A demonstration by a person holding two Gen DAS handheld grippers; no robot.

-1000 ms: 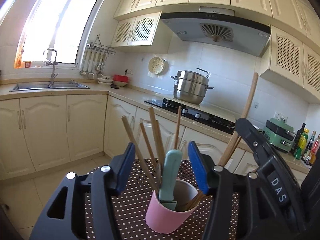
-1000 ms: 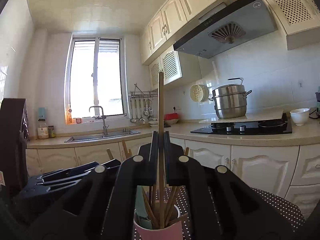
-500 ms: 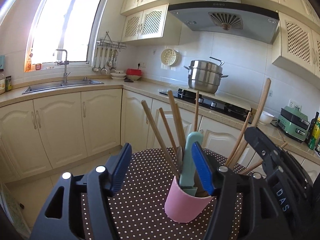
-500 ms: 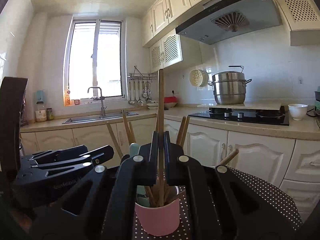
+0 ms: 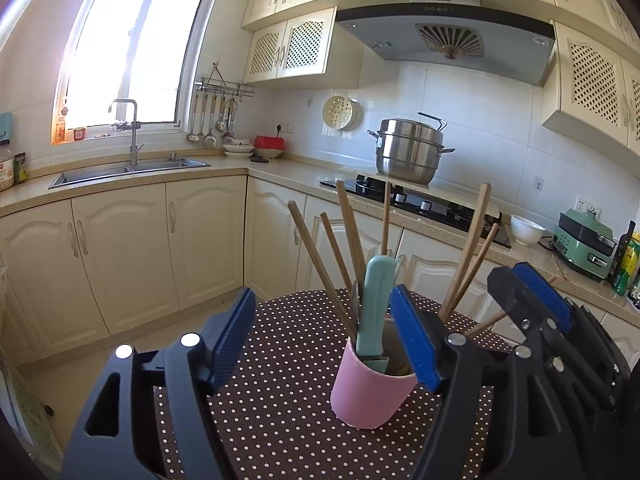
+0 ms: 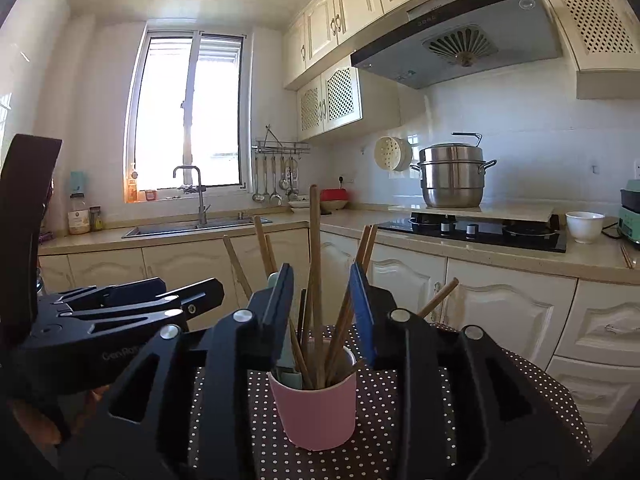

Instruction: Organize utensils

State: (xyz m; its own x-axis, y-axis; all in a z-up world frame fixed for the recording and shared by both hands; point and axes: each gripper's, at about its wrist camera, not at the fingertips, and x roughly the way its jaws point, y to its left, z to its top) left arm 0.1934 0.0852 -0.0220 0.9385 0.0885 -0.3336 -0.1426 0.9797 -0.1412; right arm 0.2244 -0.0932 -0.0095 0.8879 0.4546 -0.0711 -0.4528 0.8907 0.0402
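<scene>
A pink cup (image 5: pixel 372 394) (image 6: pixel 316 412) stands on the dotted brown tablecloth (image 5: pixel 276 408). It holds several wooden sticks (image 5: pixel 320 264) and a teal-handled utensil (image 5: pixel 374 308). My left gripper (image 5: pixel 324 336) is close in front of the cup; its jaws are opening wide and the pads touch nothing. My right gripper (image 6: pixel 323 312) is over the cup from the other side. Its jaws are opening, and a tall wooden stick (image 6: pixel 315 256) stands free between them with its lower end in the cup. Each gripper shows in the other's view: the right gripper (image 5: pixel 524 292) and the left gripper (image 6: pixel 132 304).
Cream cabinets and a counter run behind the table, with a sink (image 5: pixel 128 170) at the left. A steel pot (image 5: pixel 410 152) sits on the black hob (image 5: pixel 420 202). A white bowl (image 5: pixel 526 230), a green appliance (image 5: pixel 586 246) and bottles stand at the right.
The right gripper's jaws have parted from the tall wooden stick, which now stands in the cup. The left gripper's jaws have spread wider.
</scene>
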